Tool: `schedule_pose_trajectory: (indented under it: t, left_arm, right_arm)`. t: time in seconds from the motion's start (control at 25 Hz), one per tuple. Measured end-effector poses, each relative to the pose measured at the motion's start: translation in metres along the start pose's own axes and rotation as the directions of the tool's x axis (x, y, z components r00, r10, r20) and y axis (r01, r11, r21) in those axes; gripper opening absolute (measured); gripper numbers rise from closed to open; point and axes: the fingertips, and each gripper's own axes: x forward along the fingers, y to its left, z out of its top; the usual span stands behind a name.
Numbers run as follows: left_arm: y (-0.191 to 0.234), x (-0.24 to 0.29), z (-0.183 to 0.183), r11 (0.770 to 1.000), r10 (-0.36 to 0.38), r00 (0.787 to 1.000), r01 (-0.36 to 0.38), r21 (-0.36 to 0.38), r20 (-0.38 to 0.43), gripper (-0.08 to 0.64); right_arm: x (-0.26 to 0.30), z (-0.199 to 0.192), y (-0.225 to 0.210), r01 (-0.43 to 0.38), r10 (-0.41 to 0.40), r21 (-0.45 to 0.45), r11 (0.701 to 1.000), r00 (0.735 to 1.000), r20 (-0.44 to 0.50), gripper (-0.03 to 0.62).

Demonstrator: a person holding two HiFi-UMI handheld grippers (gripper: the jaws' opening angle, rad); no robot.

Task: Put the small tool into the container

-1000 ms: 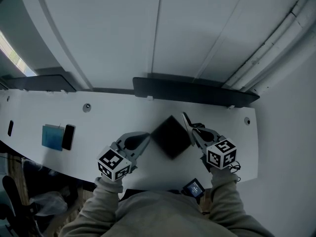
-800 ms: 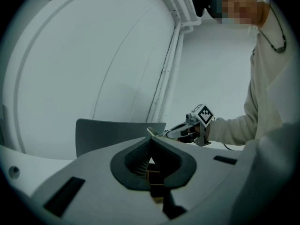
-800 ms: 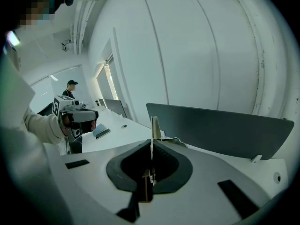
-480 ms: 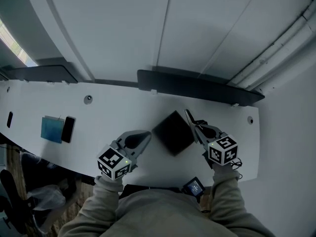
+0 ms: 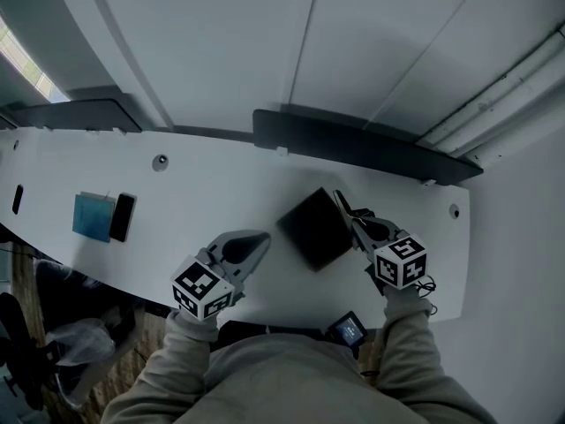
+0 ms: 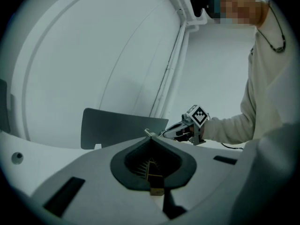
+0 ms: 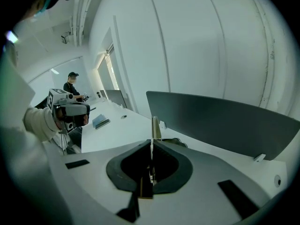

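Jaws stay shut on small tool (image 7: 155, 125), right gripper (image 5: 342, 208) still beside container (image 5: 316, 229).

My left tongs (image 5: 263, 237) and right tongs (image 5: 339, 200) have smooth shells of matt grey plastic, with darker, duller liners round the jaws. The small tool (image 7: 154, 125) pinched in the right tongs is a thin pale strip, smooth; whether it is metal or plastic I cannot tell. The container (image 5: 316, 229) is matt black. The tabletop (image 5: 212, 191) is white and smooth. My sleeves (image 5: 179, 353) are soft light cloth.
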Motion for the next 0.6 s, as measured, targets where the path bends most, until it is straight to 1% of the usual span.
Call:
schedule_pose_trajectory:
  t: [0.36, 0.6]
  left_arm:
    - [-0.004, -0.002, -0.018, 1.000, 0.004, 1.000, -0.005, -0.024, -0.023, 0.002]
    - [-0.005, -0.001, -0.020, 0.999, 0.013, 1.000, -0.014, -0.033, -0.020, 0.002]
  right_arm:
    - [0.011, -0.013, -0.001, -0.011, 0.011, -0.011, 1.000, 0.999, -0.033, 0.021]
    - [0.014, -0.021, -0.004, -0.018, 0.017, -0.013, 1.000, 0.998, -0.057, 0.021]
